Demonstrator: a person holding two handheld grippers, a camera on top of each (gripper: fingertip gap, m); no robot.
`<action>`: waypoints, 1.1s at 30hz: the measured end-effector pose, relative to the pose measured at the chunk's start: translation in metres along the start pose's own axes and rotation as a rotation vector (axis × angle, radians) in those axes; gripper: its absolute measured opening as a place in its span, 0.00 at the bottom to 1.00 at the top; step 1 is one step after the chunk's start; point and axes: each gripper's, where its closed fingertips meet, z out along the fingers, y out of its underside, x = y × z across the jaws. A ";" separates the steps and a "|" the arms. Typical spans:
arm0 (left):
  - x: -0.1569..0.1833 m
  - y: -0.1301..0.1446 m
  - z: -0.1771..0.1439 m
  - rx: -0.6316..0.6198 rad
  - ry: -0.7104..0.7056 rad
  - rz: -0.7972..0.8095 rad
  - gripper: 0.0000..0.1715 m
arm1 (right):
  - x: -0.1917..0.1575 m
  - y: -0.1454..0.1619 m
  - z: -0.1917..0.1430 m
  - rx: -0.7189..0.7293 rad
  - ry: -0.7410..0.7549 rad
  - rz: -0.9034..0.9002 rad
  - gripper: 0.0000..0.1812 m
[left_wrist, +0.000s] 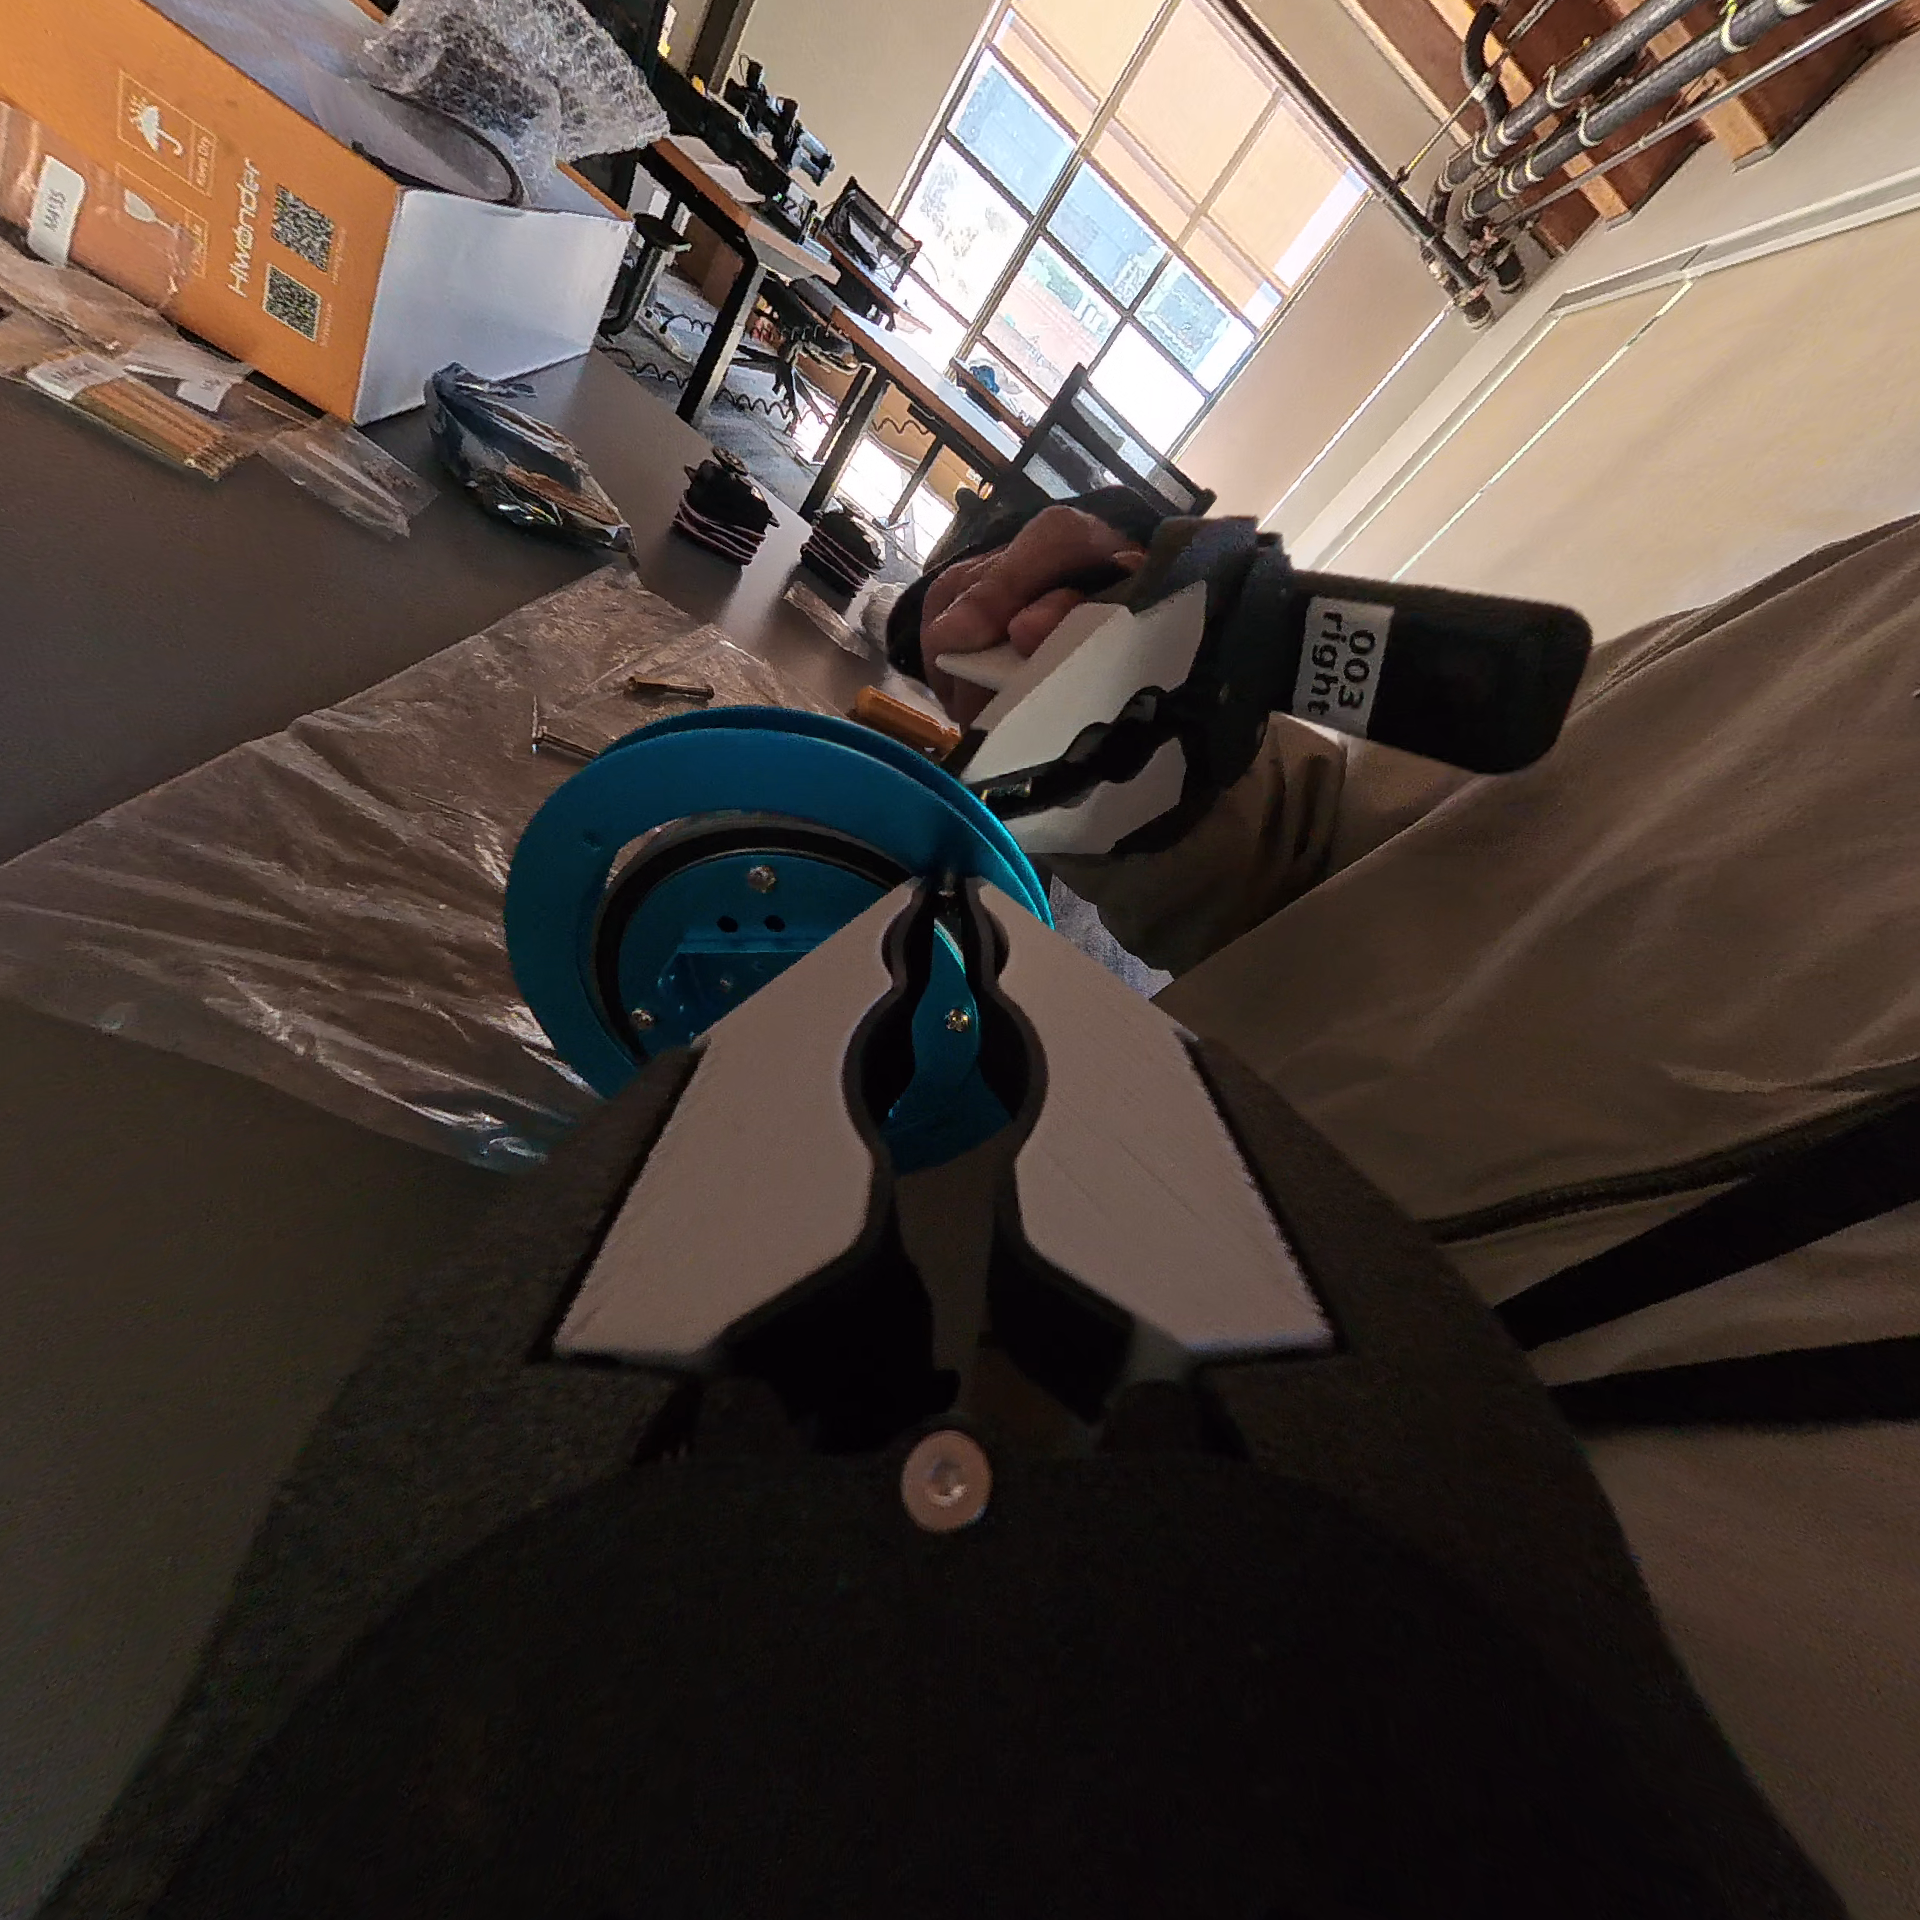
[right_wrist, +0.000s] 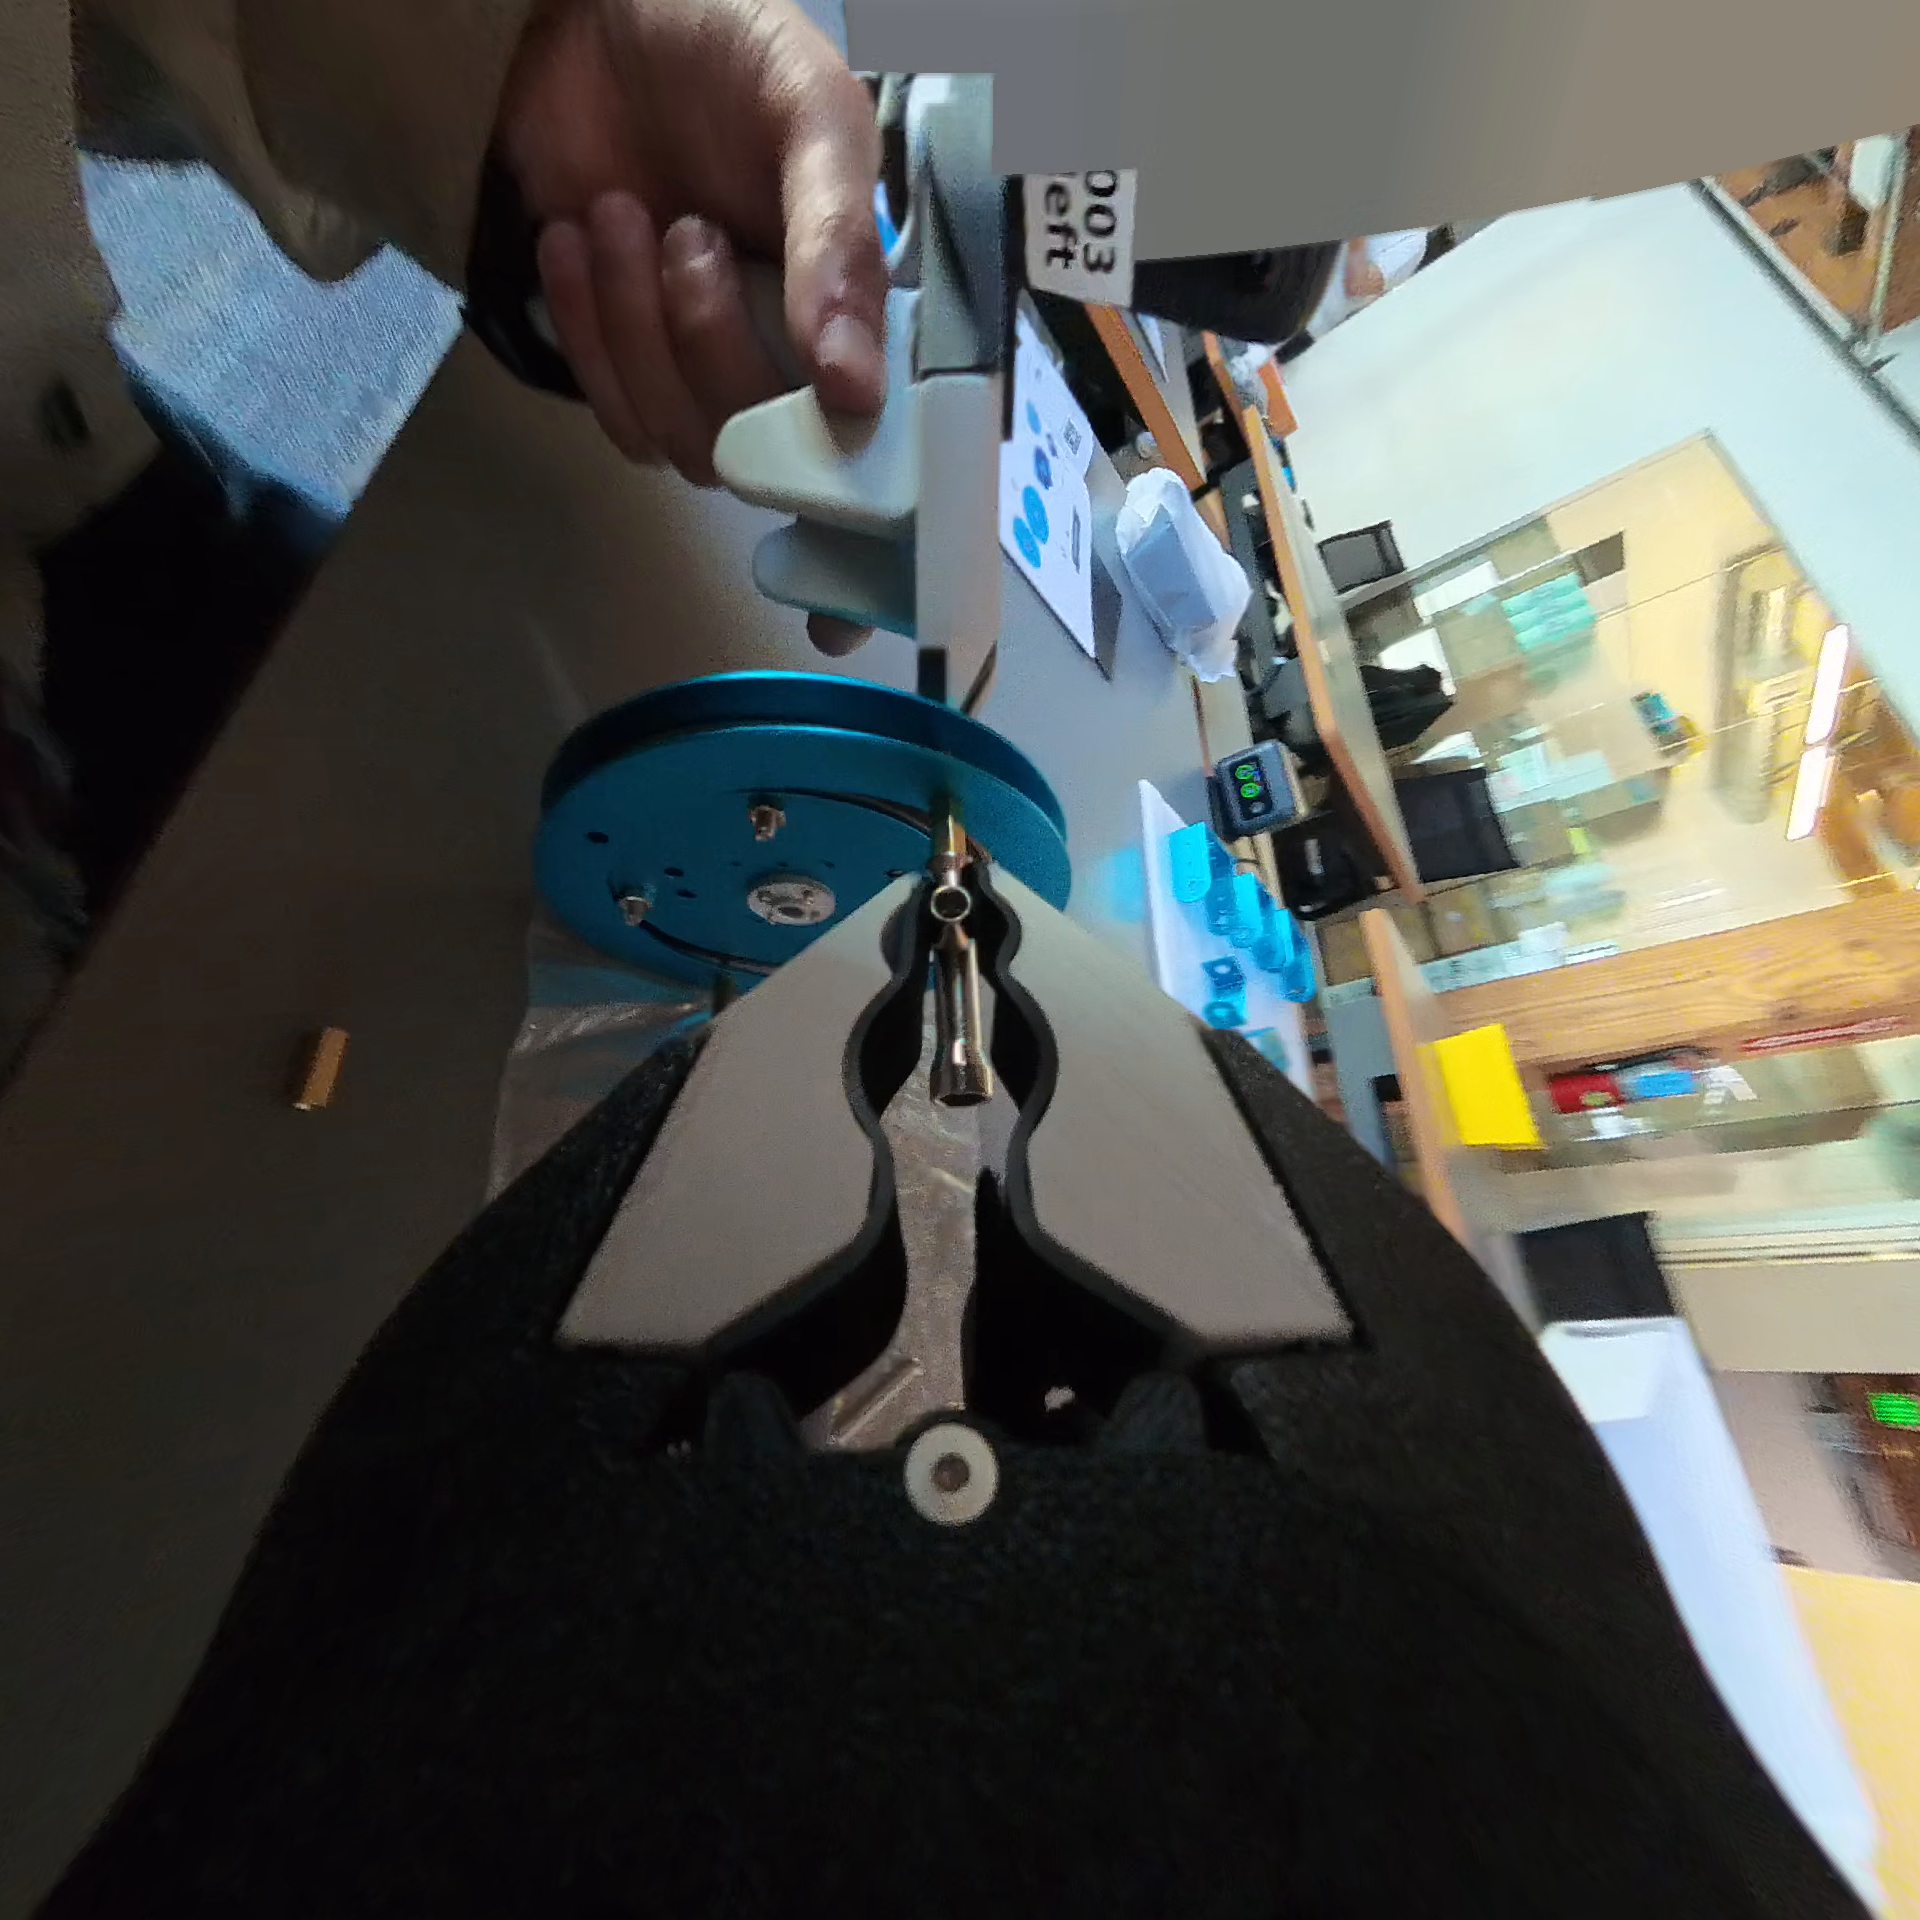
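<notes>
Both grippers meet at the blue turntable disc (right_wrist: 727, 831). Left gripper (left_wrist: 940, 899) pinches the disc's rim, tips pressed together. Right gripper (right_wrist: 951, 914) clamps a small metal socket wrench (right_wrist: 956, 997), seemingly seated on a brass standoff (right_wrist: 948, 836) at the disc's edge.

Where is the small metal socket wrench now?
In the right wrist view, the socket wrench sits centre frame, clamped between the right gripper fingers, its tip on a brass standoff at the blue disc rim.
</notes>
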 end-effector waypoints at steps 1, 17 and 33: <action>0.000 0.000 0.001 0.001 0.002 0.000 0.01 | 0.000 0.001 0.000 0.006 -0.009 0.035 0.03; -0.001 -0.001 0.001 0.020 0.025 -0.033 0.01 | -0.003 0.000 0.001 0.032 -0.061 0.173 0.03; -0.001 -0.001 0.002 0.001 0.004 -0.002 0.01 | -0.011 0.015 0.010 -0.110 -0.169 0.296 0.04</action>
